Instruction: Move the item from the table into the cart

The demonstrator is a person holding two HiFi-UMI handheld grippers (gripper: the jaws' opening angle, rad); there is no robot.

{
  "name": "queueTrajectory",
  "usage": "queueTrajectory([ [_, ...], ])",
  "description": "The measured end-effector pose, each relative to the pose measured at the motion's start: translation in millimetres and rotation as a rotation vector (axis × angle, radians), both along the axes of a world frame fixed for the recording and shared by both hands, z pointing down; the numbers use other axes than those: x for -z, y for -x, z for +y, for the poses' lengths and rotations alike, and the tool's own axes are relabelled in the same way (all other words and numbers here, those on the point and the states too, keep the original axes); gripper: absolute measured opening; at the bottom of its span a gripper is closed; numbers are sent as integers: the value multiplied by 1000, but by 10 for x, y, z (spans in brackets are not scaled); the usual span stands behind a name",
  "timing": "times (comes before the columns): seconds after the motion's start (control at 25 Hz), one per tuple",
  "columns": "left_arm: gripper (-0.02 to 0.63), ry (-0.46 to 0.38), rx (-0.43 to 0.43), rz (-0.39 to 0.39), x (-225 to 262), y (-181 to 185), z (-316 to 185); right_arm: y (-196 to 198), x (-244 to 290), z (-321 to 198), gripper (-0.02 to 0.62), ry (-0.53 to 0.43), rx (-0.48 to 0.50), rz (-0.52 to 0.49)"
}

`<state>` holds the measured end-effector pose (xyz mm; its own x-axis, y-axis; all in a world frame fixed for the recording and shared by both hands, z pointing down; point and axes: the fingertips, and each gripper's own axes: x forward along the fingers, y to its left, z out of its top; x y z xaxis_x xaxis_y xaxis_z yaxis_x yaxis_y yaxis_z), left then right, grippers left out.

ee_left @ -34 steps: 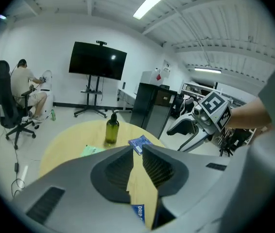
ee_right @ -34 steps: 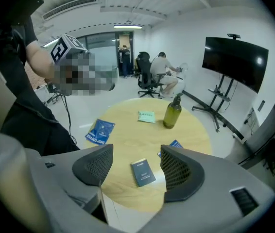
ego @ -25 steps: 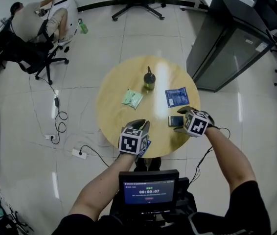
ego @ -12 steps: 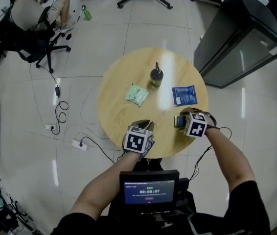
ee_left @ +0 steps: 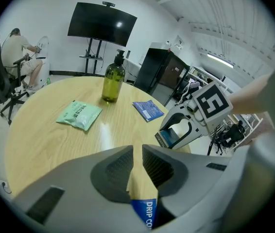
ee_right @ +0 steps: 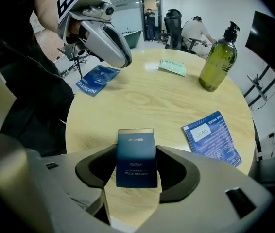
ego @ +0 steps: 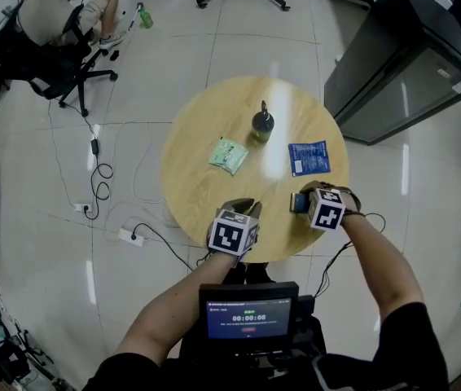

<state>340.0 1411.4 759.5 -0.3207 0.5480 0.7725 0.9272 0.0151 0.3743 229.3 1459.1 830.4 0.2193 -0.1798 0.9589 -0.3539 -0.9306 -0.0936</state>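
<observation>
A small dark blue box [ee_right: 136, 157] stands on the round wooden table [ego: 198, 186] near its right front edge. My right gripper [ee_right: 136, 153] has just been closing its jaws, and they now stand against both sides of the box [ego: 298, 203]. My left gripper [ee_left: 137, 152] hovers low at the table's near edge with its jaws nearly together and nothing pinched. A blue drip-coffee packet [ee_left: 145, 212] lies flat just under it. Farther back lie a green packet [ego: 228, 155], a blue packet [ego: 309, 158] and a green pump bottle [ego: 261, 125].
A black cart with a lit screen [ego: 248, 317] is right below the table's near edge. A dark cabinet [ego: 393, 63] stands at the far right. A person sits on an office chair [ego: 51, 23] at the far left, with cables [ego: 100, 194] on the floor.
Both grippers have come down toward the table. The right gripper has moved over the dark blue box, which now sits between its jaws.
</observation>
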Motion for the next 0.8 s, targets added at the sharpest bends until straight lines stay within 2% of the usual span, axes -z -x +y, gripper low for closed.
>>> queueTrajectory([
  [0.2, 69, 19, 10, -4, 41, 3, -7, 0, 9, -20, 245, -9, -38, 24],
  [0.32, 69, 56, 12, -33, 170, 20, 72, -97, 161, 36, 245, -35, -153, 115],
  [0.44, 69, 105, -3, -30, 376, 147, 150, -27, 395, 64, 245, -47, -264, 187],
  [0.64, 69, 273, -27, -72, 1152, 582, 260, 253, 1191, 68, 245, 1, -419, 354],
  [0.8, 49, 397, -66, -58, 1779, 863, 206, 512, 1794, -23, 245, 64, -489, 424],
])
